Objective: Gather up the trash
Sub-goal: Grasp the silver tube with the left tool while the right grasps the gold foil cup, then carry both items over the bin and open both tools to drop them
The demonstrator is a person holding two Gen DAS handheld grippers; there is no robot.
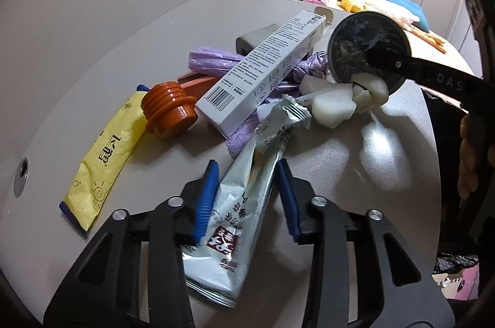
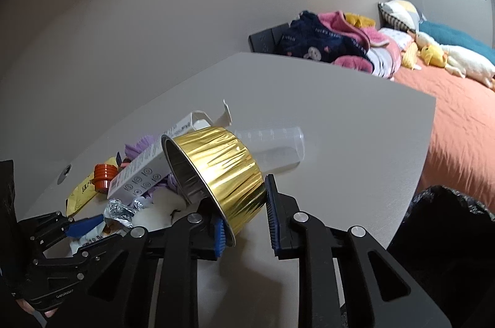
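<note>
A pile of trash lies on the grey table [image 1: 77, 74]. My left gripper [image 1: 246, 198] stands open around a pale green foil wrapper [image 1: 238, 210], its blue pads on either side of it. Beyond lie a white carton [image 1: 263, 65], purple plastic bags [image 1: 213, 59], an orange ribbed cap [image 1: 168, 110], a yellow sachet [image 1: 105, 155] and white foam pieces [image 1: 334, 105]. My right gripper [image 2: 244, 210] holds a tilted gold foil cup [image 2: 216, 170] by its rim, its left pad inside the cup; the same cup shows in the left view [image 1: 368, 46].
A clear plastic tube [image 2: 272, 148] lies behind the cup. A black trash bag [image 2: 445, 229] sits off the table's right edge. A bed with an orange sheet [image 2: 458, 124], clothes and plush toys stands beyond. A round hole [image 1: 22, 170] is in the table at left.
</note>
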